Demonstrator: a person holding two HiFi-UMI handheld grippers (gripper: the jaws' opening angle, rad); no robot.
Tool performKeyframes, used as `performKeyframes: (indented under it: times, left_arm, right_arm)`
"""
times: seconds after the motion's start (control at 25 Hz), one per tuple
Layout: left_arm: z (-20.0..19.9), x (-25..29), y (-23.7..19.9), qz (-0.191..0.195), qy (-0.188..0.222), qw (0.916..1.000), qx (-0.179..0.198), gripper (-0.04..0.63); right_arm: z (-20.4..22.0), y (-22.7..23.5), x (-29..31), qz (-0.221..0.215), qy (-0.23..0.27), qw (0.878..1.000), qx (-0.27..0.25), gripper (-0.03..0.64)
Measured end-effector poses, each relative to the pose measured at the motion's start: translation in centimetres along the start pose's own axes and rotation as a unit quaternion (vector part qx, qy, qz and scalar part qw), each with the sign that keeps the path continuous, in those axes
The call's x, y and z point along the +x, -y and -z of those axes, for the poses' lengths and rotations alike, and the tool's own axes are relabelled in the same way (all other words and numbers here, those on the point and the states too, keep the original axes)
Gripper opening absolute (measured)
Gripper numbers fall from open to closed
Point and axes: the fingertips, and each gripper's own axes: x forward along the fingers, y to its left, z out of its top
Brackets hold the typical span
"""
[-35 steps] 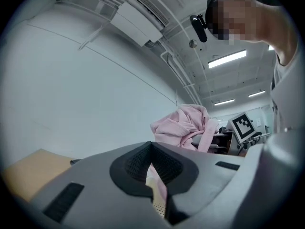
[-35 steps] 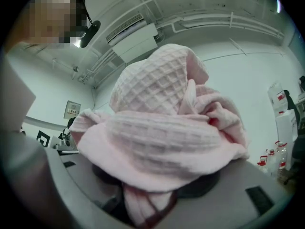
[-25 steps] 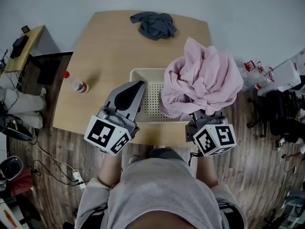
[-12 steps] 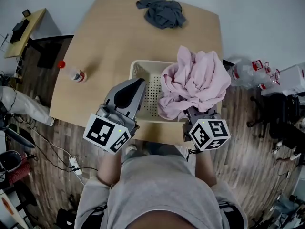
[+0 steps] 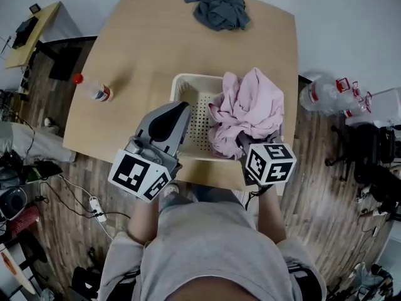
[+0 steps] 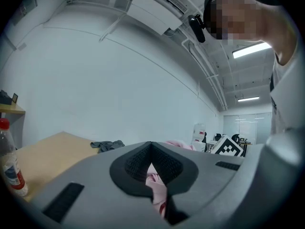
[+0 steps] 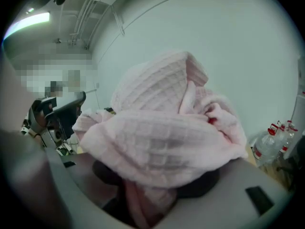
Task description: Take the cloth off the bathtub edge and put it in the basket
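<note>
At the left of the head view a bottle with a red cap lies on the table. Right of it, at lower centre, the left gripper points up the frame over the left part of the basket. In the left gripper view its jaws are pressed together at the tips with nothing pinched; pink fabric shows only through the gap behind the pads. The white perforated basket sits at the near edge of the table, in the middle of the frame. Far above it, at the top centre, a grey rag lies crumpled on the table.

The pink cloth is bunched over the right half of the basket, spilling past its right rim. Whether it rests on the basket floor cannot be told. The right gripper is just below it, and in the right gripper view its jaws pinch the cloth, whose folds fill most of that view.

On the floor at the right edge stand clear water bottles.
</note>
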Motion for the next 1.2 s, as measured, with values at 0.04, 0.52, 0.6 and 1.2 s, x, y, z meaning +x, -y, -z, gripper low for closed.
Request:
performKeyframes:
  times: [0.04, 0.52, 0.6, 1.2]
  left_arm:
    - [0.0, -0.1, -0.1, -0.002, -0.001, 1.0000, 0.000, -0.003]
    - [0.5, -0.8, -1.8, -0.026, -0.007, 0.9996, -0.005, -0.003]
    - [0.5, -1.0, -2.1, -0.030, -0.008, 0.9995, -0.005, -0.003]
    - [-0.4, -3.5, -2.6, -0.024, 0.001, 0.9997, -0.002, -0.003]
  right_arm:
    - [0.3, 0.1, 0.3, 0.001, -0.015, 1.000, -0.007, 0.285]
    - [4.8, 1.6, 4.5, 0.022, -0.174, 0.984, -0.036, 0.293]
    - [5.2, 1.5, 4.9, 0.023, -0.188, 0.981, -0.040, 0.293]
    - [5.8, 0.8, 3.6, 0.043, -0.205, 0.977, -0.048, 0.311]
